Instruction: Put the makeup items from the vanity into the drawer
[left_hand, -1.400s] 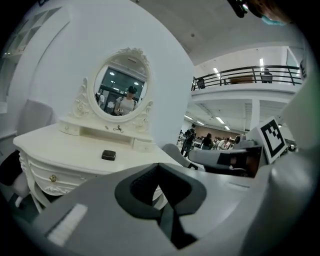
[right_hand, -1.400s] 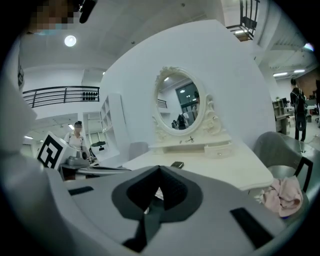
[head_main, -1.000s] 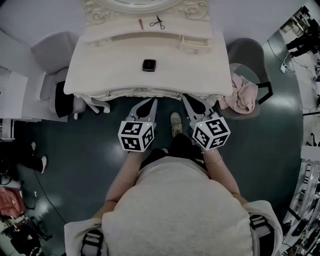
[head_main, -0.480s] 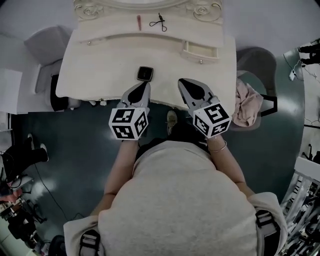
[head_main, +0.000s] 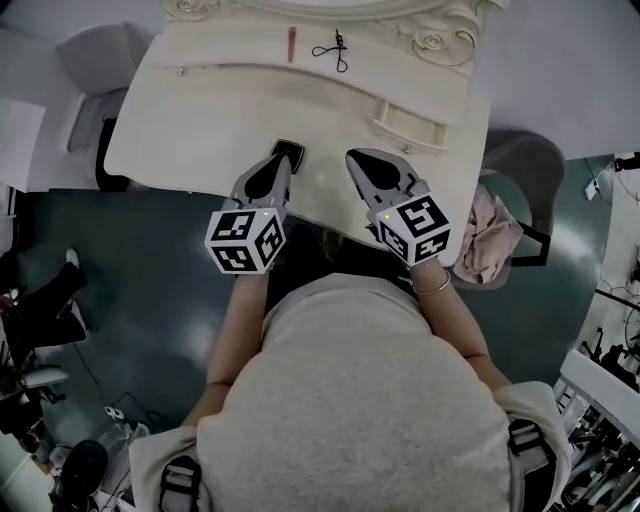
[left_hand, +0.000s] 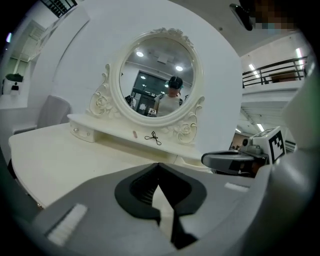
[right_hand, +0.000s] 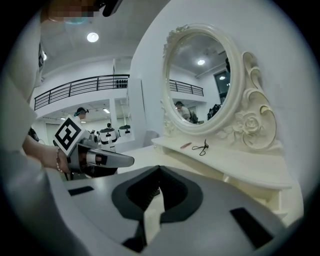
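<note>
— Three items out, none in the drawer (head_main: 410, 128) yet?
— None. The black compact (head_main: 288, 149) lies on the vanity top (head_main: 180, 130), right at the tip of my left tongs (head_main: 280, 165). The red stick (head_main: 291, 44) and the black curler-like tool (head_main: 335, 48) lie on the shelf (head_main: 220, 50) under the mirror (left_hand: 157, 75).
— And your tongs?
— Both are pressed closed on nothing, with my right tongs (head_main: 358, 162) beside the left over the tabletop. The drawer looks slightly pulled out. I judge everything remains to do.

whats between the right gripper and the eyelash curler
Head view: only bare vanity top and the shelf's front edge lie between the right gripper and the eyelash curler.
</note>
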